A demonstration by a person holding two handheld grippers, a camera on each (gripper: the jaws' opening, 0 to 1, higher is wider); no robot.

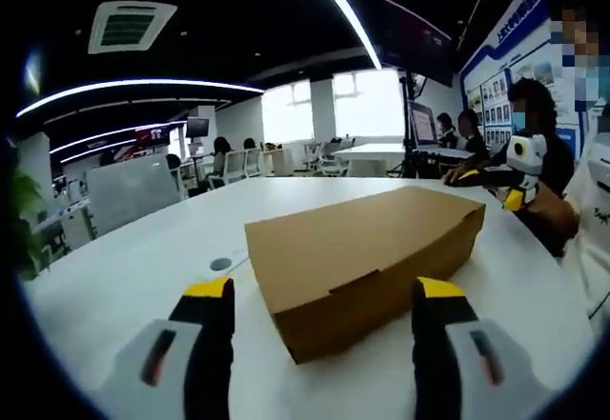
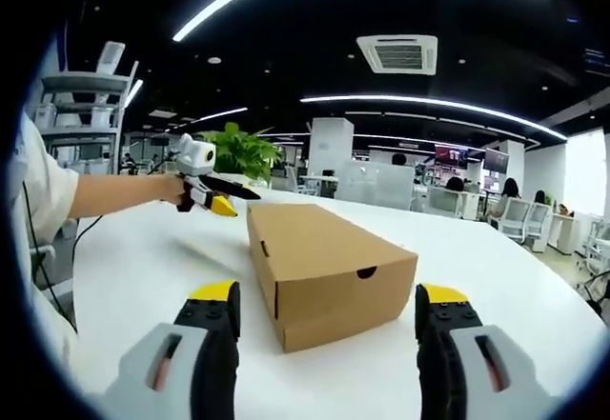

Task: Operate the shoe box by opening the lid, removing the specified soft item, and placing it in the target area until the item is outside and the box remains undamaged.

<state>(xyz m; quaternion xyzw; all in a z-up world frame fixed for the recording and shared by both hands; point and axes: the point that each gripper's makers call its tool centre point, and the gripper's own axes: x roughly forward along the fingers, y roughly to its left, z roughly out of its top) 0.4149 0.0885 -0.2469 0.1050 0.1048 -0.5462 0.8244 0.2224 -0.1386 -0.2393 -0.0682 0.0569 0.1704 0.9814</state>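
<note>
Fingers, left gripper (image 1: 324, 315): spread wide, empty, yellow tips short of the shoe box (image 1: 367, 263), one tip to each side of its near corner.
Fingers, right gripper (image 2: 329, 330): likewise parted and holding nothing, just short of the box's end face, straddling it without touching.
Shoe box: plain brown cardboard, resting flat on the white worktop (image 1: 133, 268), lid (image 2: 319, 234) fully down. Seen end-on from the right gripper view, with a half-round finger notch (image 2: 366, 271) at the lid's lower edge; seen corner-on from the left gripper view, with a long side showing a lid seam.
Opposite gripper: in the right gripper view, beyond the box's far left corner, held by a hand (image 2: 172, 190) on a bare forearm; in the left gripper view, beyond the box's far right corner.
Step in hand: approach before lifting the lid; nothing opened, nothing taken out.
Next move, as judged: one gripper to steady the box body, the other to catch the lid edge near the notch and raise it gently, to avoid creasing the card.
Hidden: soft item inside the shut box, kind and position unknowable; target area not identifiable.
Hard to make out: small round mark (image 1: 221, 264) on the worktop left of the box; beyond the box, office desks, chairs, seated people.
</note>
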